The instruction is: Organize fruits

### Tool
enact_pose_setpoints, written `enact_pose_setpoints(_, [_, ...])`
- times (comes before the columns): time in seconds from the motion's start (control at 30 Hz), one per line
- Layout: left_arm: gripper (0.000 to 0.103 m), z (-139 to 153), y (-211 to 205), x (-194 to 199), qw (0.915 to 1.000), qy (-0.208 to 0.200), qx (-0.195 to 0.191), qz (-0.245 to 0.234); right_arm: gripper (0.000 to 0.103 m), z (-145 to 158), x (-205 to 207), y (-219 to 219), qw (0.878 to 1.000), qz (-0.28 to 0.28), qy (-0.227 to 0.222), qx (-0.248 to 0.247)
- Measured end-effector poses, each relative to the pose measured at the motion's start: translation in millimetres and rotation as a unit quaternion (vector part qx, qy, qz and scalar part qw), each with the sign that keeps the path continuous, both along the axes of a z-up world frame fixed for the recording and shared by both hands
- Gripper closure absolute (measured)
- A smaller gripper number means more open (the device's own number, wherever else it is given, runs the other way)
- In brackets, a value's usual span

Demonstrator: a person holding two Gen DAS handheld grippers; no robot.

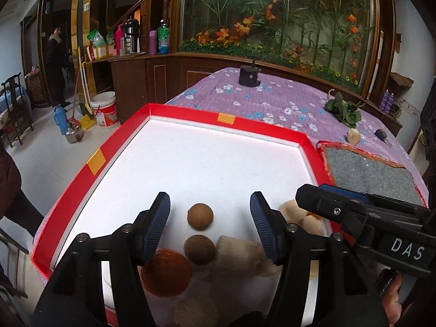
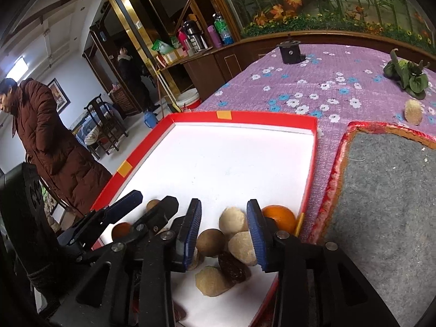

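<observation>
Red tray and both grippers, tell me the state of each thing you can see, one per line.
Left gripper: open, empty, above the fruits.
Right gripper: open, empty, above the fruits.
Red tray: fruits bunched at its near end.
Orange: inside the tray, at its right wall.
Gray mat: bare.
Leafy greens: on the purple cloth, outside the tray.

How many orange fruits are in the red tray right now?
2 that I can see. One orange fruit lies by the left hand-held gripper; another orange fruit sits against the tray's right wall. The grippers may hide more.
</observation>
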State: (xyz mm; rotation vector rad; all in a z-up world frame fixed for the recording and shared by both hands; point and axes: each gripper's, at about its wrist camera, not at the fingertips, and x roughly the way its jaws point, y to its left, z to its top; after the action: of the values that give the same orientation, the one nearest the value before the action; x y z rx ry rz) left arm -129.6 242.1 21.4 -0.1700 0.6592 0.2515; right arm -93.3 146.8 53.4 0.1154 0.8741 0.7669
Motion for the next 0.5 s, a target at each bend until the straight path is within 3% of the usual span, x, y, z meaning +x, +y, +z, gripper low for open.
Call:
enact_pose_setpoints(0.37, [0.023, 42.9, -27.6, -23.6, 0.9981, -0.050, 0.027, 0.024, 0.047, 40.8, -16.5, -43.5, 0.998, -0.027, -0.050, 0.031])
enact_pose_setpoints(0.5, [0.020, 59.4, -36.0, -36.2, 0.9959, -0.070, 0.034, 0.045, 0.046, 57.0, -30.7, -63.5, 0.996, -0.035, -0.073, 0.038])
